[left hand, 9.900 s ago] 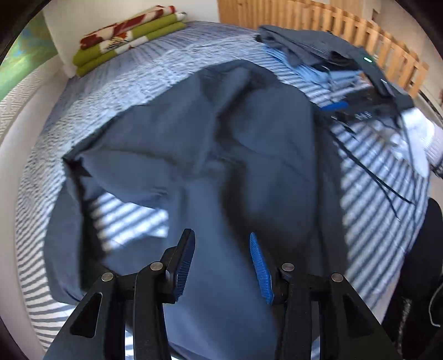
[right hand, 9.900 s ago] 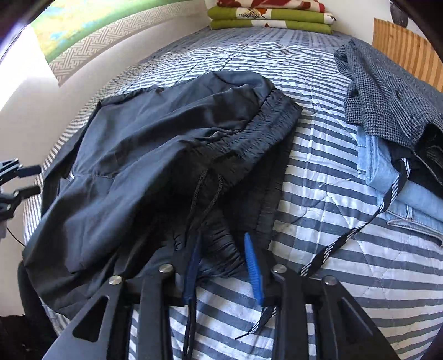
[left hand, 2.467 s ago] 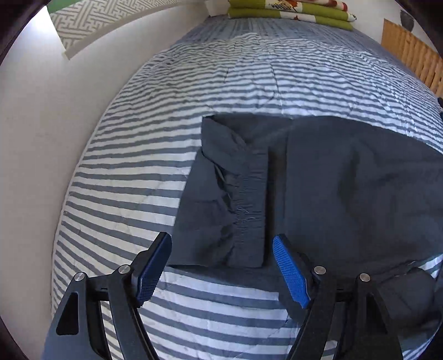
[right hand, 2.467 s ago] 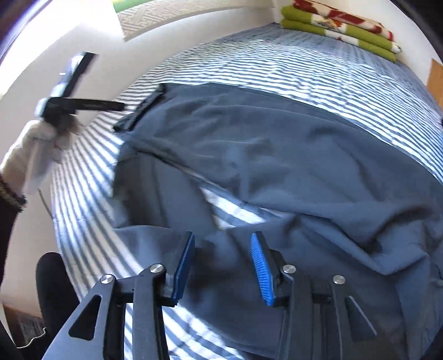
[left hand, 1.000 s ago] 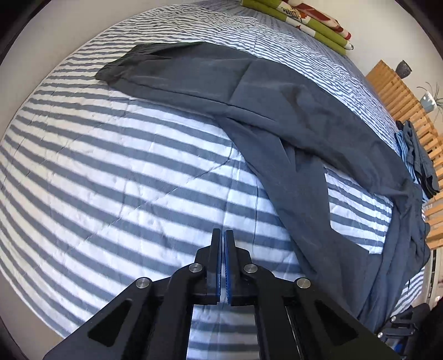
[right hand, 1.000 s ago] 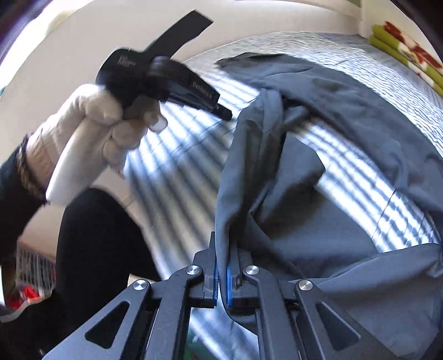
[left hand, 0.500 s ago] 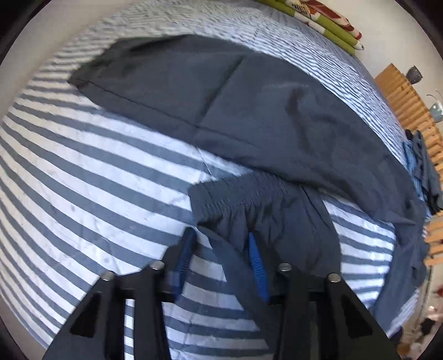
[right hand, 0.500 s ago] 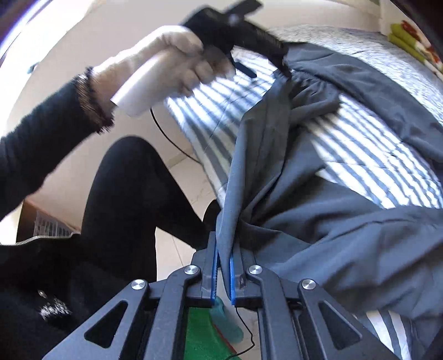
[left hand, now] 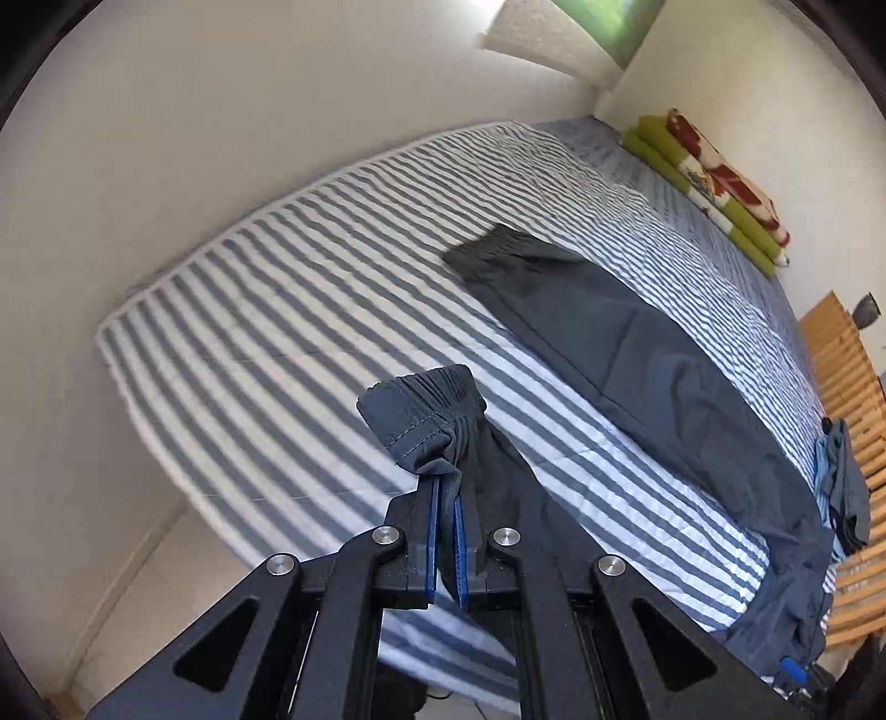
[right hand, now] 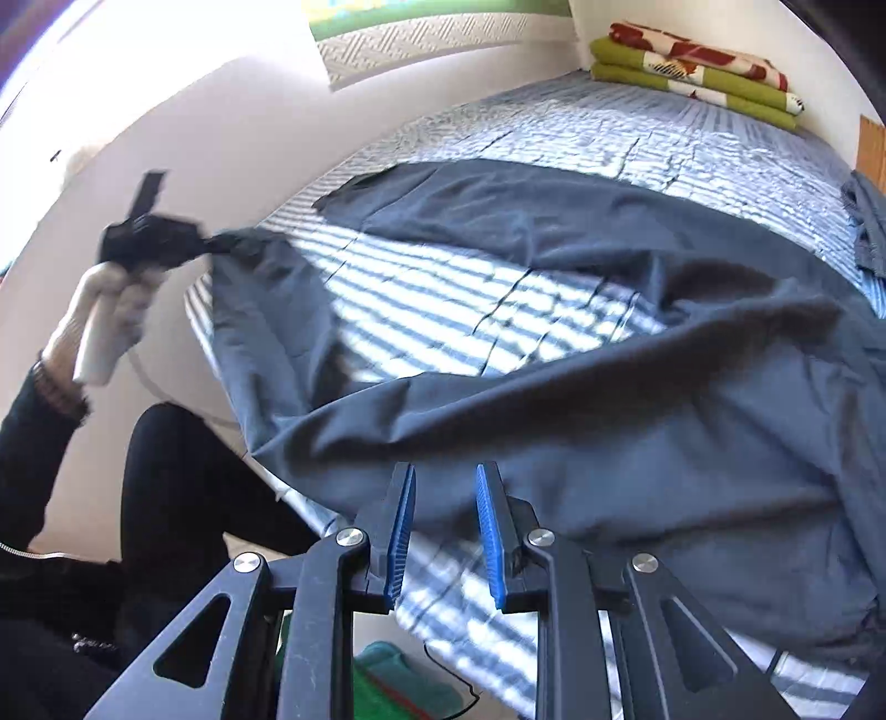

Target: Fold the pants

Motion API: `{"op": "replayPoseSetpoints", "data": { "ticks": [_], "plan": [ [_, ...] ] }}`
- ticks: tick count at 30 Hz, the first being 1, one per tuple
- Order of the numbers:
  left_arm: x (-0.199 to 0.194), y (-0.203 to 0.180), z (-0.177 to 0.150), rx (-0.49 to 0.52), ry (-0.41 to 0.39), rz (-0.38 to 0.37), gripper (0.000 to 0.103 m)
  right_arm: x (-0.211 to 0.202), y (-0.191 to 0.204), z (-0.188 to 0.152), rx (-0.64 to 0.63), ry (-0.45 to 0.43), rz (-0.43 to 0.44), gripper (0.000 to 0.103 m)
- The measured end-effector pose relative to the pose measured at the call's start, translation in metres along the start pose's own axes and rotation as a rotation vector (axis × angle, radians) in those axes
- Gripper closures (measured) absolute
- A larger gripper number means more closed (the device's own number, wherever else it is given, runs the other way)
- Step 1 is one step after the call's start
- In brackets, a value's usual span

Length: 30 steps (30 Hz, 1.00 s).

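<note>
1. The bed (left hand: 288, 310) fills most of both views. Its cover has blue-grey and white stripes and faint quilting lines, and it lies flat except where the pants rest on it.
2. A plain pale wall (left hand: 221, 111) runs along the bed's far and left side. A strip of patterned white trim (right hand: 421, 39) with green above it hangs high on this wall.
3. At the far right end of the bed lies a folded green blanket (left hand: 714, 183) with red and white patches, set against the corner wall.
4. A wooden slatted rail (left hand: 847, 376) borders the bed on the right in the left wrist view. A small heap of blue and grey clothes (left hand: 841, 482) lies just beside it.
5. The dark pants (left hand: 637, 343) are spread lengthwise over the bed. One leg lies flat toward the far side, with its gathered cuff (left hand: 498, 249) on the stripes.
6. The other leg rises off the near edge of the bed. The left gripper (left hand: 446, 531) has closed and now pinches the cloth just below that leg's gathered cuff between its blue pads.
7. The right gripper (right hand: 440, 531) hovers over the near edge above the bunched pants (right hand: 609, 399). Its jaws have just been opening; they stand apart with no cloth between them.
8. In the right wrist view a white-gloved hand (right hand: 105, 315) at the left holds the other gripper. A dark sleeve and dark trousers show below it, off the bed.
</note>
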State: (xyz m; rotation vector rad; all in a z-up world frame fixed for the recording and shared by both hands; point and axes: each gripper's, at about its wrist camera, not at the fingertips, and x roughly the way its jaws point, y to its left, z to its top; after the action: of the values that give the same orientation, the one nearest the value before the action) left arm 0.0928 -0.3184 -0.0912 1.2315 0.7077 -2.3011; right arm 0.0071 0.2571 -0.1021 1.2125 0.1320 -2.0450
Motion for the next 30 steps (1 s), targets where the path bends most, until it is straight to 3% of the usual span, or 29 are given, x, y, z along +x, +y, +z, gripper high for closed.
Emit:
{"op": "replayPoseSetpoints", "data": {
  "ticks": [2,6,8,10,13,17,23,25,27,30],
  "plan": [
    [-0.008,0.020,0.004,-0.017,0.000,0.050,0.093,-0.002,0.000,0.011,-0.015,-0.026,-0.015,0.082],
    [-0.008,0.030,0.009,0.001,0.020,0.066,0.081,0.018,0.010,0.045,-0.090,-0.022,-0.016,0.077],
    [-0.010,0.034,0.008,0.010,0.015,0.071,0.063,0.030,0.021,0.059,-0.151,-0.007,-0.034,0.076],
    [-0.009,0.048,0.007,0.010,0.023,0.040,0.057,0.043,0.031,0.071,-0.209,0.008,-0.046,0.075],
    [-0.005,0.059,0.008,0.011,0.029,0.056,0.052,0.064,0.037,0.086,-0.270,0.047,-0.063,0.062],
    [0.013,0.076,0.008,0.006,0.084,0.046,0.050,0.109,0.032,0.094,-0.334,0.157,-0.100,0.061],
    [0.042,0.093,-0.016,-0.006,0.186,0.015,0.049,0.145,0.028,0.082,-0.341,0.279,-0.014,0.061],
    [0.047,0.098,-0.026,-0.013,0.205,0.008,0.049,0.145,0.032,0.076,-0.344,0.281,0.008,0.067],
    [0.045,0.100,-0.034,-0.012,0.199,0.003,0.049,0.139,0.039,0.072,-0.353,0.271,0.012,0.095],
    [0.030,0.091,-0.041,0.038,0.170,-0.005,0.049,0.121,0.046,0.074,-0.370,0.206,-0.043,0.100]
  ]
}}
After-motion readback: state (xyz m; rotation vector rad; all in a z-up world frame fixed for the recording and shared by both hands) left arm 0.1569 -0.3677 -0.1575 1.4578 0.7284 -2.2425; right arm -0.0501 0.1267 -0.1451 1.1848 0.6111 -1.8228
